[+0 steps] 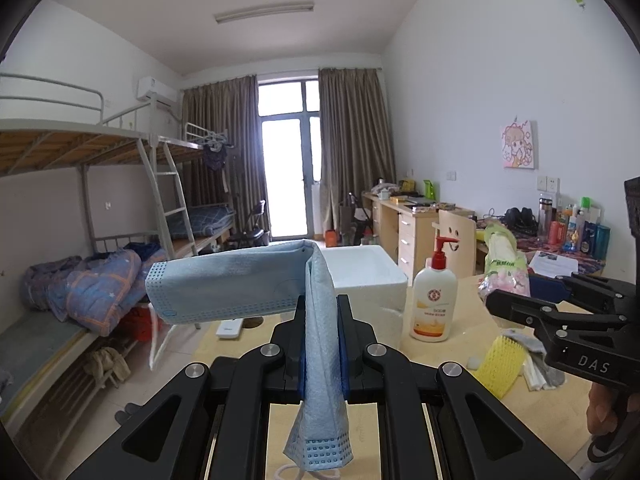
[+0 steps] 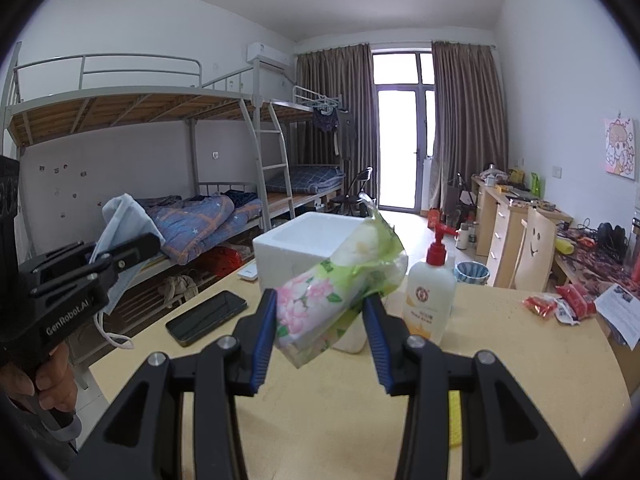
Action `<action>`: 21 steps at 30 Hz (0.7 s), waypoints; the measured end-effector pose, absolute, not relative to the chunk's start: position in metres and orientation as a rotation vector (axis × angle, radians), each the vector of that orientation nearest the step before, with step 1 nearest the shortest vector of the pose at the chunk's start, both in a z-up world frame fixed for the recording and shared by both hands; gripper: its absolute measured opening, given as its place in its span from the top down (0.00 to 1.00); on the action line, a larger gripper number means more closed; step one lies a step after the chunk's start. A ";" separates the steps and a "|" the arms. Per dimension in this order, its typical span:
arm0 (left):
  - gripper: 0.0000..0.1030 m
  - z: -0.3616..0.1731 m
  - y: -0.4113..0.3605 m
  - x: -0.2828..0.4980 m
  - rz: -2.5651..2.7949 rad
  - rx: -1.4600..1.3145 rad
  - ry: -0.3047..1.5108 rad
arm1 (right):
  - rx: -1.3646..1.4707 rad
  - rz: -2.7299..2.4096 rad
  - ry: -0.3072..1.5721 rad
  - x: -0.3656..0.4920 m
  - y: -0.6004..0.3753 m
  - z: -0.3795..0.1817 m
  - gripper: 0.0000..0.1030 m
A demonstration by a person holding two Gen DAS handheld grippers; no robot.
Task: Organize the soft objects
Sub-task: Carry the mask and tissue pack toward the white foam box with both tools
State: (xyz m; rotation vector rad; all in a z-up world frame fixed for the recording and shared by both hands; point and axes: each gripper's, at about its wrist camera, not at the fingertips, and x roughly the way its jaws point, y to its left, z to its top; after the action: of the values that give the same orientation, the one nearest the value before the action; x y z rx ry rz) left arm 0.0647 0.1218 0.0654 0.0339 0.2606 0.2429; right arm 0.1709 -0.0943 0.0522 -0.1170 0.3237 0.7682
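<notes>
My left gripper (image 1: 322,344) is shut on a light blue face mask (image 1: 240,284), which drapes over the jaws and hangs to the left above the table; it also shows in the right wrist view (image 2: 120,220). My right gripper (image 2: 320,320) is shut on a soft tissue pack (image 2: 332,296) with a green and pink flower wrapper, held above the table; the pack also shows in the left wrist view (image 1: 504,272). A white foam box (image 2: 308,248) stands open at the table's far edge, just beyond both grippers.
A lotion pump bottle (image 2: 430,292) stands right of the foam box. A black phone (image 2: 206,316) lies on the wooden table (image 2: 500,360). A yellow brush (image 1: 500,364) and white cloth lie at right. Red snack packets (image 2: 560,304) and papers lie far right. Bunk beds stand left.
</notes>
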 end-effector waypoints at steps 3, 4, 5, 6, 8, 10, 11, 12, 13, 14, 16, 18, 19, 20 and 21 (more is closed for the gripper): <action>0.88 0.069 0.125 0.078 0.246 0.044 0.268 | -0.130 0.756 0.322 0.179 -0.088 0.057 0.54; 0.88 0.070 0.127 0.083 0.242 0.042 0.270 | -0.134 0.752 0.327 0.184 -0.084 0.059 0.54; 0.88 0.071 0.127 0.086 0.234 0.040 0.273 | -0.135 0.751 0.335 0.188 -0.082 0.061 0.54; 0.88 0.072 0.129 0.091 0.230 0.037 0.274 | -0.136 0.750 0.342 0.194 -0.080 0.062 0.54; 0.88 0.074 0.132 0.099 0.235 0.041 0.272 | -0.138 0.749 0.353 0.204 -0.077 0.065 0.54; 0.88 0.076 0.134 0.111 0.232 0.036 0.279 | -0.138 0.753 0.361 0.213 -0.070 0.067 0.54; 0.88 0.077 0.136 0.117 0.227 0.030 0.284 | -0.142 0.752 0.363 0.218 -0.067 0.068 0.54; 0.88 0.078 0.139 0.122 0.226 0.028 0.287 | -0.147 0.753 0.361 0.223 -0.064 0.069 0.54; 0.88 0.078 0.140 0.126 0.226 0.028 0.287 | -0.152 0.755 0.359 0.226 -0.060 0.070 0.54; 0.88 0.079 0.142 0.131 0.226 0.028 0.287 | -0.159 0.757 0.359 0.229 -0.057 0.071 0.54; 0.88 0.080 0.145 0.141 0.224 0.029 0.296 | -0.171 0.761 0.359 0.237 -0.050 0.073 0.54; 0.88 0.081 0.148 0.148 0.227 0.034 0.299 | -0.179 0.769 0.352 0.244 -0.045 0.074 0.54; 0.88 0.081 0.149 0.154 0.237 0.044 0.309 | -0.192 0.764 0.346 0.248 -0.041 0.074 0.54; 0.88 0.081 0.150 0.159 0.241 0.048 0.314 | -0.207 0.758 0.341 0.251 -0.037 0.074 0.54; 0.88 0.080 0.152 0.165 0.235 0.047 0.317 | -0.217 0.755 0.338 0.254 -0.034 0.074 0.54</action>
State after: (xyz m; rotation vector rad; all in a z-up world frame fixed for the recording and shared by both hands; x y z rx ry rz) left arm 0.1650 0.1520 0.0804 0.0467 0.3169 0.2351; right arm 0.2539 -0.0341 0.0740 -0.2170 0.3378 0.7555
